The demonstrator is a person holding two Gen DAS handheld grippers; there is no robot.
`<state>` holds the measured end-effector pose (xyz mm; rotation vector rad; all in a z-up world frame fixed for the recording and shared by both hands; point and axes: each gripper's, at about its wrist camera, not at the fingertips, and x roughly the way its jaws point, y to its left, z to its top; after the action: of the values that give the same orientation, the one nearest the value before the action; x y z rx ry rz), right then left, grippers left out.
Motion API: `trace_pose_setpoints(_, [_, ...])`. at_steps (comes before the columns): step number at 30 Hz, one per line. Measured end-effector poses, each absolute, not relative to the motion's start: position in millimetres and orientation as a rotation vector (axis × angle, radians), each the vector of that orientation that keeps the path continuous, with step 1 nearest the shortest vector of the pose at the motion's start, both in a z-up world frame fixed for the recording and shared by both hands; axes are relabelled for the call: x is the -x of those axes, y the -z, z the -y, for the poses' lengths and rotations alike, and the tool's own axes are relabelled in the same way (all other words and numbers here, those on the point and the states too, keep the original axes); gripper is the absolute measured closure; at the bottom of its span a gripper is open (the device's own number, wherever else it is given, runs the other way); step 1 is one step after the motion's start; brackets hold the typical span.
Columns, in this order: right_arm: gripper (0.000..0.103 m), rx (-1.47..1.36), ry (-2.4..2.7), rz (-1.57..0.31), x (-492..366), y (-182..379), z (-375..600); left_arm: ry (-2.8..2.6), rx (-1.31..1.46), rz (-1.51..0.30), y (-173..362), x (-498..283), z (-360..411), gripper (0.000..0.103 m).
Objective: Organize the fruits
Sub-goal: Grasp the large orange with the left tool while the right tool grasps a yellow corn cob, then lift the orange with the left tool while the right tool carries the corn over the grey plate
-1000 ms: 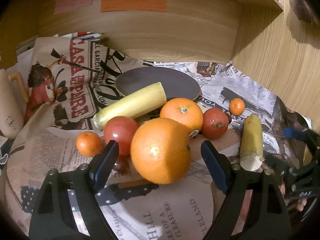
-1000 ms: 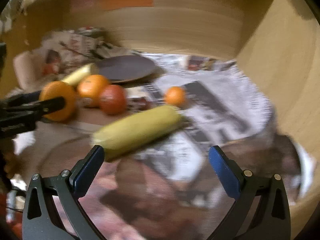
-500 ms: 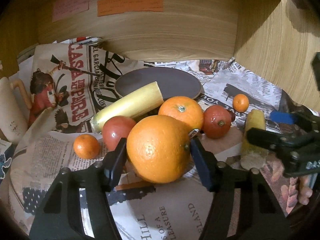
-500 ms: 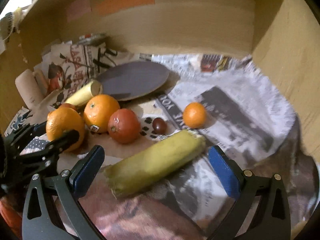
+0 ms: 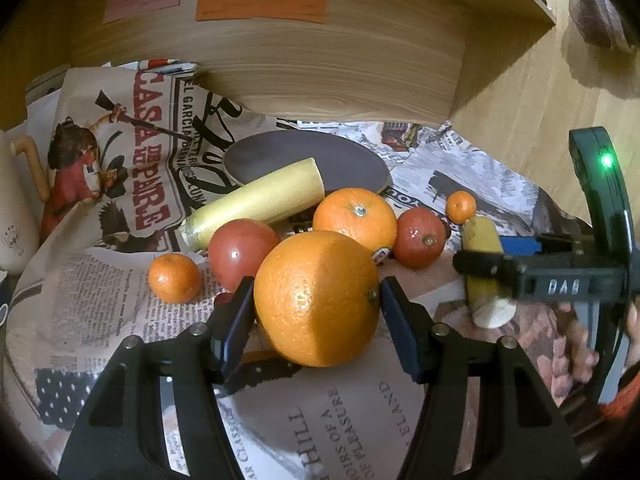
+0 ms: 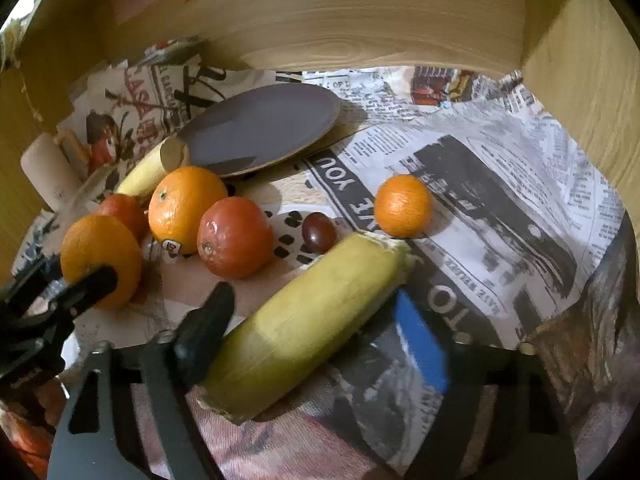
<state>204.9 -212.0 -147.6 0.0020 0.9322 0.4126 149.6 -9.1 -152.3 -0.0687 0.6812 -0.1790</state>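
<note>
My left gripper (image 5: 316,308) is shut on a big orange (image 5: 316,296), both pads pressed to its sides; it also shows in the right wrist view (image 6: 100,256). My right gripper (image 6: 316,328) has closed around a yellow corn cob (image 6: 308,328), which also shows in the left wrist view (image 5: 484,272). Behind lie a second orange (image 5: 354,218), two red tomatoes (image 5: 240,252) (image 5: 418,238), two small mandarins (image 5: 174,278) (image 5: 460,207), another corn cob (image 5: 260,200) and a dark grape (image 6: 318,232).
A dark plate (image 5: 308,160) lies at the back on newspaper-covered shelf floor (image 5: 320,420). Wooden back wall (image 5: 320,72) and right side wall (image 6: 592,92) enclose the space. A cream mug (image 5: 16,216) stands at far left.
My left gripper has closed onto the big orange. My right gripper has moved forward and closed around the near corn cob.
</note>
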Motion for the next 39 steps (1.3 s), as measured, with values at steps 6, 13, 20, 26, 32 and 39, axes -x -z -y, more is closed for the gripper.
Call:
trace_pose_setpoints(6, [0.058, 0.011, -0.452, -0.946, -192, 140, 223, 0.19, 0.051, -0.671, 148, -143, 5, 0.042])
trace_pose_setpoints(13, [0.057, 0.11, -0.452, -0.978, -200, 139, 219, 0.19, 0.049, -0.632, 137, -140, 3, 0.042])
trace_pose_setpoints(20, [0.054, 0.131, -0.426, -0.968, -212, 151, 207, 0.194, 0.048, -0.62, 129, -145, 2, 0.042])
trace_pose_setpoints(26, [0.063, 0.144, -0.413, -0.927, -209, 145, 207, 0.182, 0.035, -0.594, 115, -151, -3, 0.042])
trace_pose_setpoints(32, [0.066, 0.14, -0.418, -0.84, -208, 124, 206, 0.168, 0.029, -0.56, 96, -161, -13, 0.042])
trace_pose_setpoints(39, [0.067, 0.121, -0.425, -0.73, -218, 88, 202, 0.141, 0.038, -0.523, 73, -179, -26, 0.042])
